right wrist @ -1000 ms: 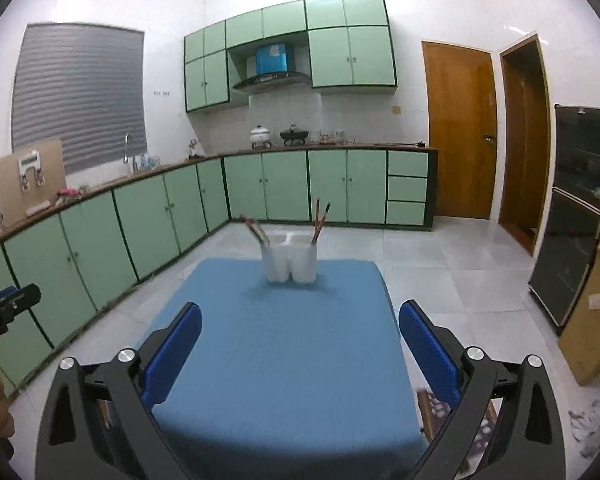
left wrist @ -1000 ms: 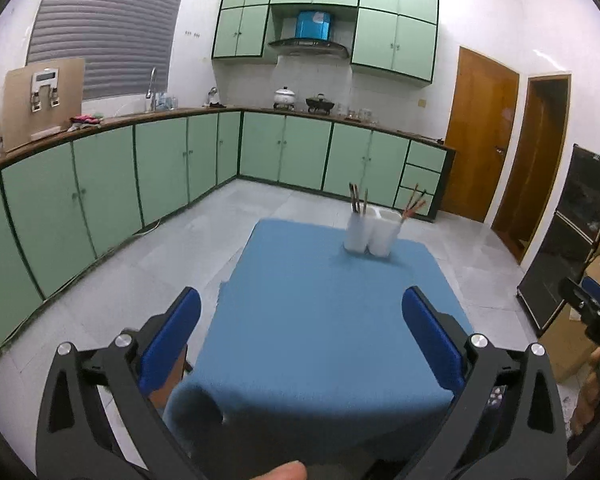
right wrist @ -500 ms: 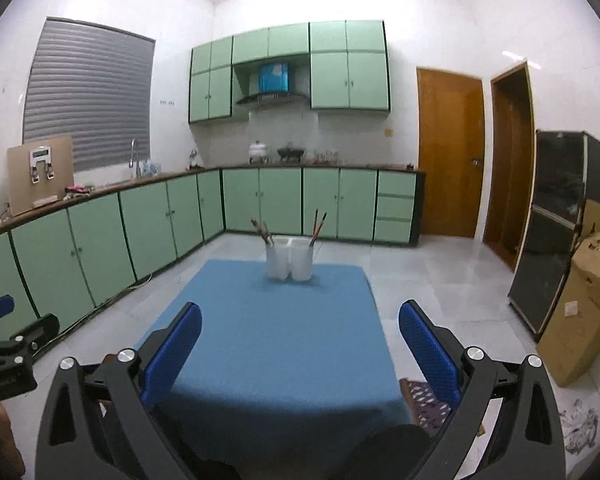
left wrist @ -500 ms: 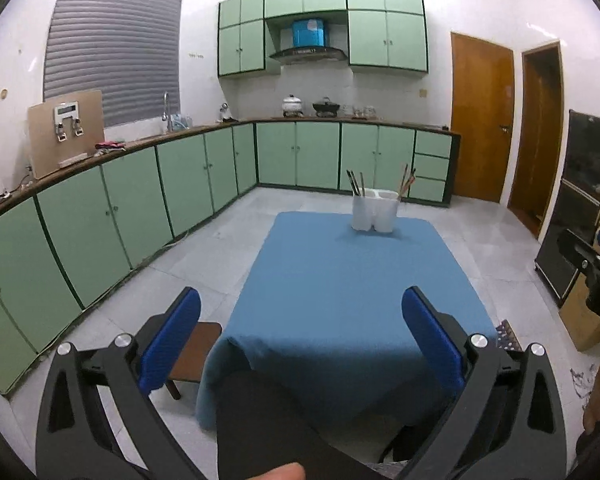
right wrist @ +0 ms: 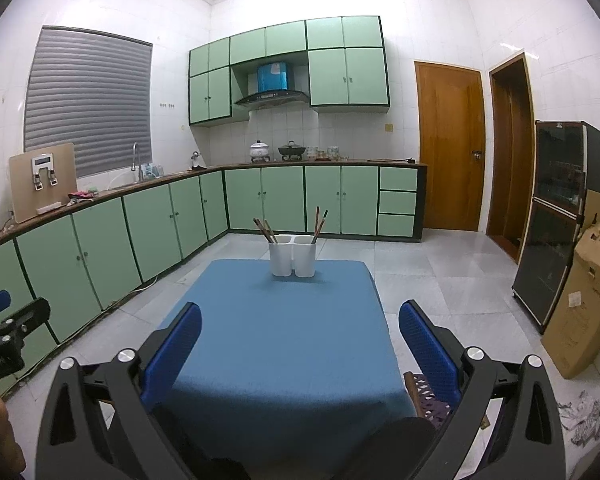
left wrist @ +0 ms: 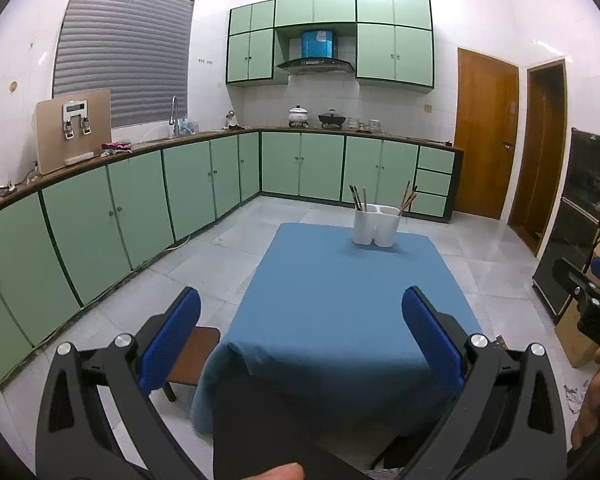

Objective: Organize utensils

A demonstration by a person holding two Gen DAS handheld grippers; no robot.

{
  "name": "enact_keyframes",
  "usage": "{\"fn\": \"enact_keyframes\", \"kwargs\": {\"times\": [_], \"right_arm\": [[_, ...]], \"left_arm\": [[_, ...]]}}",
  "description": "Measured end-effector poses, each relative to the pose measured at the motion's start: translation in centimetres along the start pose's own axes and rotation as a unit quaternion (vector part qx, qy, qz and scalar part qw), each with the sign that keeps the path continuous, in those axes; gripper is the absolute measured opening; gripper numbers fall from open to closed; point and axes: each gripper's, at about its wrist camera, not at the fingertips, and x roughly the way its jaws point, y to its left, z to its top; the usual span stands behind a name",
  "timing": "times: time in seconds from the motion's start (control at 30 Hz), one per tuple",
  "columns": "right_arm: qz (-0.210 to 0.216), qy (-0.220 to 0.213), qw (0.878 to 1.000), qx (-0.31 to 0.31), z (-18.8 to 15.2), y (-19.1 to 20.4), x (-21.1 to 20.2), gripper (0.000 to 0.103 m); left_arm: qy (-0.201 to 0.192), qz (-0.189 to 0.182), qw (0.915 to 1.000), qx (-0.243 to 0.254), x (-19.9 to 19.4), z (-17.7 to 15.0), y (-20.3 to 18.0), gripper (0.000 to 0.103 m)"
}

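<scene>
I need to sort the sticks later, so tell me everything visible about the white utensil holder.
The white utensil holder looks like smooth plastic or ceramic, with two joined compartments. It stands upright near the far edge of the blue tablecloth. Each compartment holds a few leaning brown chopsticks. Nothing else touches it.

place: home kitchen; evidence: green cabinets (right wrist: pixel 284 196); range hood (right wrist: pixel 274 96); sink tap (right wrist: pixel 137 160); pots (right wrist: pixel 260 149)

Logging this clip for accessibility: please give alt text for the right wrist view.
The open right gripper hangs before a blue-clothed table with a white two-compartment holder at its far edge, chopsticks in both compartments. Green kitchen cabinets line the walls.
</scene>
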Motion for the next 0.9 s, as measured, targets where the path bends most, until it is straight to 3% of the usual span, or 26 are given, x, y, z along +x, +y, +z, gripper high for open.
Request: {"fn": "enact_keyframes", "kwargs": {"times": [0.9], "right_arm": [[-0.009,-0.002,1.000,0.013,-0.47,-0.86,0.58,0.097]], "left_arm": [[-0.013,0.009,0.9998,-0.012,-0.08,-0.07,0.06,0.098]]}}
